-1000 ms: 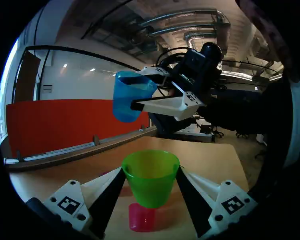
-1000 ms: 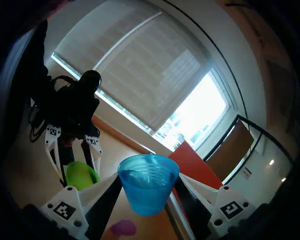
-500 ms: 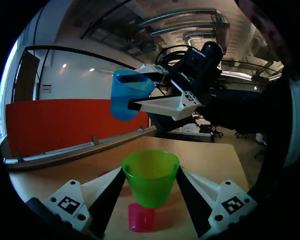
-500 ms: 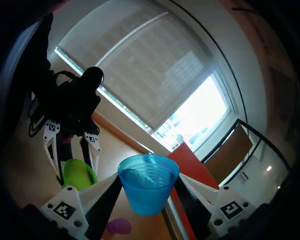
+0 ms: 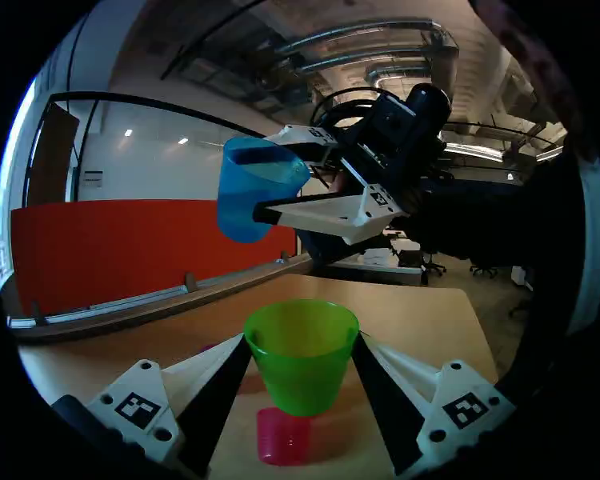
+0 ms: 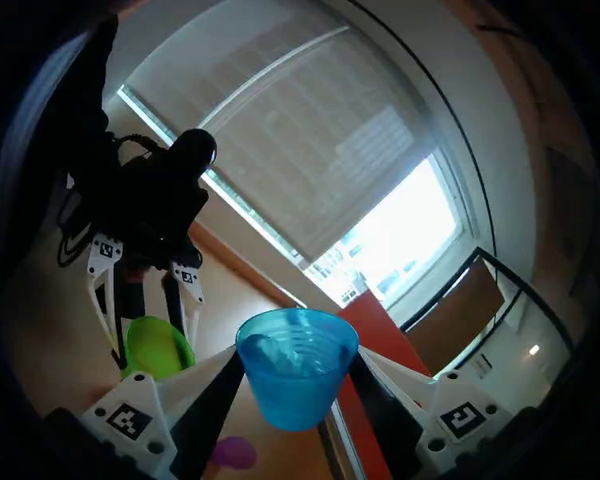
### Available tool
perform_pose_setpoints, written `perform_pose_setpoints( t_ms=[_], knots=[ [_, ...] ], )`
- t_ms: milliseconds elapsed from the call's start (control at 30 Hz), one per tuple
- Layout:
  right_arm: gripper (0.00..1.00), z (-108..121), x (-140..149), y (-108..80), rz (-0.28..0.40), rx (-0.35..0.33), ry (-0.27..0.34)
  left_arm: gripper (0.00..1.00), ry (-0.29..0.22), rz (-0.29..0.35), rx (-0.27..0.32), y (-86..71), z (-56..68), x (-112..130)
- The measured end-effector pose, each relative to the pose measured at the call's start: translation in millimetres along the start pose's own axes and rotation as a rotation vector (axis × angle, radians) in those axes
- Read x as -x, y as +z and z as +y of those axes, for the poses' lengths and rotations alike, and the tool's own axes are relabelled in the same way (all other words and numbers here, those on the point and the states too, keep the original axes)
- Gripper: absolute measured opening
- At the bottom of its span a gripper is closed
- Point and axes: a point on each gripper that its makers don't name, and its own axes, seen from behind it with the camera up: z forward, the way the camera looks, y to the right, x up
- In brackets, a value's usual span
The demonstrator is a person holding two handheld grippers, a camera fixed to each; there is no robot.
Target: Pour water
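My left gripper (image 5: 300,364) is shut on a green cup (image 5: 302,352), held upright above the wooden table (image 5: 412,316). Higher up and slightly left, the right gripper (image 5: 280,192) holds a blue cup (image 5: 252,188), tilted over. In the right gripper view, my right gripper (image 6: 296,376) is shut on that blue cup (image 6: 296,376), which has water lying against its inner wall. The green cup (image 6: 156,348) sits lower left there, between the left gripper's white fingers (image 6: 104,280). A small pink cup (image 5: 284,436) stands on the table beneath the green cup, also seen as the pink cup (image 6: 234,452).
An orange partition (image 5: 124,248) with a wooden rail runs along the table's far edge. Behind it is a glass wall, and office chairs (image 5: 436,264) stand beyond the table's right end. A bright window with a blind (image 6: 324,160) is in the right gripper view.
The right gripper has moved the blue cup slightly left and tilted it further. The green cup in the left gripper has stayed still.
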Motion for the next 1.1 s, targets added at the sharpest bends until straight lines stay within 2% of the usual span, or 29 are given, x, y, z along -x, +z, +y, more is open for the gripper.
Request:
perform_pose_setpoints(
  t_ms=[1100],
  knots=[
    [0.89, -2.2, -8.8, 6.5, -0.01, -0.007, -0.125, 0.86, 0.006, 0.004, -0.001, -1.7, 0.1, -2.7]
  ],
)
